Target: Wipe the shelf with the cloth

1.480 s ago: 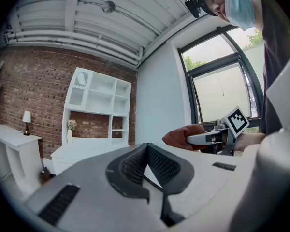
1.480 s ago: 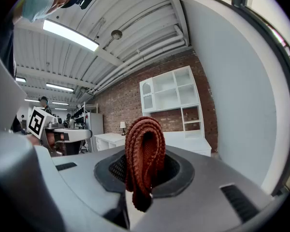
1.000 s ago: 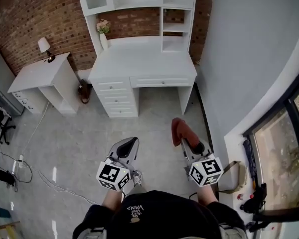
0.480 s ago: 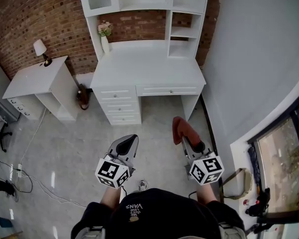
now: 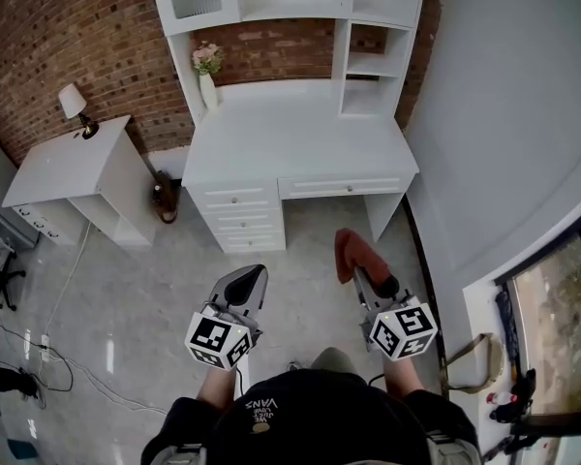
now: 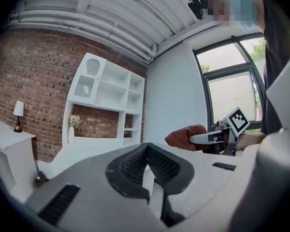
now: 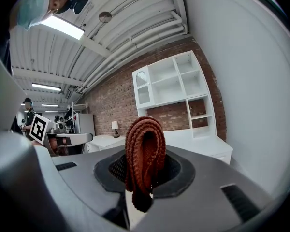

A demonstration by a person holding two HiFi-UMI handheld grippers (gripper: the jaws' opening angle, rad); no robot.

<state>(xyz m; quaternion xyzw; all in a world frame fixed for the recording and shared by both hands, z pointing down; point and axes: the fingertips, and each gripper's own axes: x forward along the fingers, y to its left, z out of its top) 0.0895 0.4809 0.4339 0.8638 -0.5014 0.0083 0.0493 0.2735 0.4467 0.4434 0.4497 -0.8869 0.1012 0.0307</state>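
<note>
We judge this as the approach step: the cloth is gripped, no wiping has begun, and the shelf unit is well ahead of both tongs. Next move calls for walking fwd, then raising the right tongs to a shelf board & laying the cloth flat on it, w/ enough loose fabric past the jaws to rub.

Biggest first:
- **Brick wall** (image 5: 68, 27): far ahead of the tongs, rough red-brown courses.
- **Floor** (image 5: 126, 289): below them, pale grey, smooth w/ a slight sheen.
- **Shelf unit** (image 5: 300, 134): ahead, painted white, boxy open compartments over a flat desk top w/ drawers. Its hard smooth faces should wipe easily.
- **Cabinet** (image 5: 63, 172): white, ahead & left of the left tongs, w/ a lamp (image 5: 73, 103) on top.
- **Left tongs** (image 5: 247, 284): approx level w/ the right pair, jaws closed tip to tip on nothing.
- **Right tongs** (image 5: 366, 277): jaws clamped tight on the cloth's lower part.
- **Cloth** (image 7: 144, 153): rust-brown, ribbed knit, soft, folded into a loop standing up out of the right tongs.
- **Vase** (image 5: 208, 77): holds pale flowers, at the desk's back left corner.
</note>
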